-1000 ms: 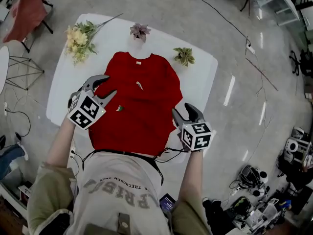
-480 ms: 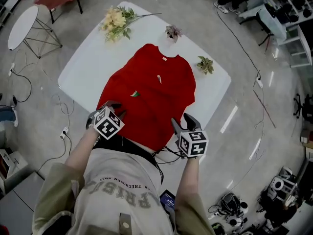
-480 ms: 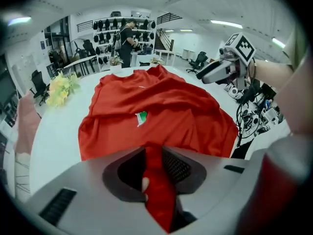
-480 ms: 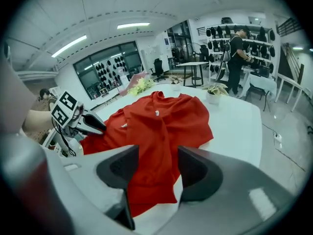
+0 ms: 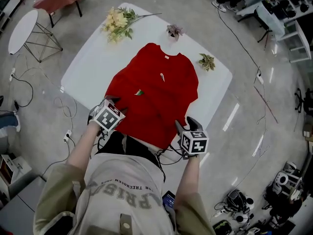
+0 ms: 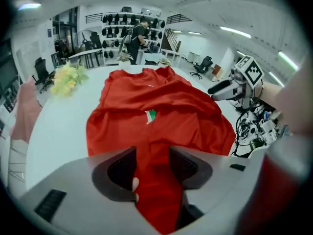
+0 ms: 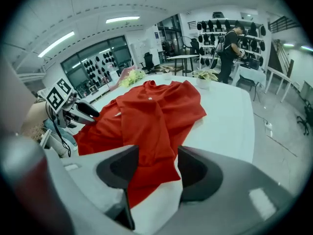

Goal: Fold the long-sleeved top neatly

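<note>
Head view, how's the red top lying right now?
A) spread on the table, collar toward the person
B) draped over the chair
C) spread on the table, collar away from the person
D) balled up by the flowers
C: the red long-sleeved top lies spread on the white table, with its collar at the far end and its hem at the edge nearest the person.

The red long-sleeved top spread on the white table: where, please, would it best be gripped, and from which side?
Probably best to take the red long-sleeved top by its two bottom hem corners, coming from the near edge of the white table: it lies flat, collar far, hem nearest the person.
</note>
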`<state>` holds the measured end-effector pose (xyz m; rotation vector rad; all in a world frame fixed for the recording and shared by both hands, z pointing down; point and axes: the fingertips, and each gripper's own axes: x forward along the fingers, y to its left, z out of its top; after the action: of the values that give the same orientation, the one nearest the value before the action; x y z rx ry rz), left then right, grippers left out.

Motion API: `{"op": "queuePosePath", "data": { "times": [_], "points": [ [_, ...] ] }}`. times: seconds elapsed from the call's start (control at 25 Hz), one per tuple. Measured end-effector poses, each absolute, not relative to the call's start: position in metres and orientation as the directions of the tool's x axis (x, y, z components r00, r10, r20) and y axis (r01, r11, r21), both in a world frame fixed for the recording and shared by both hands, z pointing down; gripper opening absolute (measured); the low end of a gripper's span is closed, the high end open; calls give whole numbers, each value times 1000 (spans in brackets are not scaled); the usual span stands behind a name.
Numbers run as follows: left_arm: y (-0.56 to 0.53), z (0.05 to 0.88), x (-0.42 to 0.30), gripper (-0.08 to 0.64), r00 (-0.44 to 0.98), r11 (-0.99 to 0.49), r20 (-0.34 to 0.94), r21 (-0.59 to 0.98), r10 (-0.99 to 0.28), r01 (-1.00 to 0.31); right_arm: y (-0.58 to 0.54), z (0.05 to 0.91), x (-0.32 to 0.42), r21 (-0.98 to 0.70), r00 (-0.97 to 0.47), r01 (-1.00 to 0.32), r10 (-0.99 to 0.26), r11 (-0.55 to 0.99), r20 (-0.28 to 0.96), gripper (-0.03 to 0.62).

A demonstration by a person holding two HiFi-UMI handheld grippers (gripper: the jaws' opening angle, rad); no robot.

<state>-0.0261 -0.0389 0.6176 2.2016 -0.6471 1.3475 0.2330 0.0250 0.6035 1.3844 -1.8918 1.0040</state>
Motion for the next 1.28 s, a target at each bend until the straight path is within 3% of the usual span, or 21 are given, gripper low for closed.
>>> {"op": "queuePosePath", "data": {
  "times": [0.12,0.2,0.24,0.36,0.56,0.84,0.92,1.0,1.12,1.16,1.28],
  "points": [
    [-30,631,-9,187,381,-813,921,158,-83,-560,37,614,234,-211,-273,-960,-461,182,844,236],
    [-29,632,-8,114,365,-829,927,131,-92,-543,44,619,234,-198,-266,-960,-428,197,864,223],
    [-31,628,-10,43,370,-829,922,118,-112,-546,46,619,233,-190,-260,-961,-424,201,867,186],
    [-40,606,-24,32,415,-811,897,127,-151,-571,44,605,229,-181,-259,-961,-455,210,852,18],
    [-62,579,-60,29,423,-787,883,110,-203,-607,41,577,215,-232,-289,-957,-508,174,811,18],
    [-65,619,-90,32,303,-770,940,77,-156,-634,60,627,233,-165,-177,-984,-383,65,907,18],
    [-63,626,-93,57,270,-787,950,47,-154,-615,57,633,234,-114,-138,-990,-382,85,914,22],
    [-61,627,-100,165,262,-802,952,31,-158,-596,54,633,233,-79,-115,-991,-397,106,911,61],
    [-61,616,-114,257,307,-810,937,48,-166,-584,52,617,229,-126,-160,-986,-459,105,874,225],
    [-60,610,-120,269,324,-820,930,45,-175,-571,53,609,226,-149,-183,-983,-485,108,855,268],
    [-48,592,-132,278,373,-888,907,-1,-194,-460,65,584,216,-149,-201,-979,-555,138,807,281]
  ]
}}
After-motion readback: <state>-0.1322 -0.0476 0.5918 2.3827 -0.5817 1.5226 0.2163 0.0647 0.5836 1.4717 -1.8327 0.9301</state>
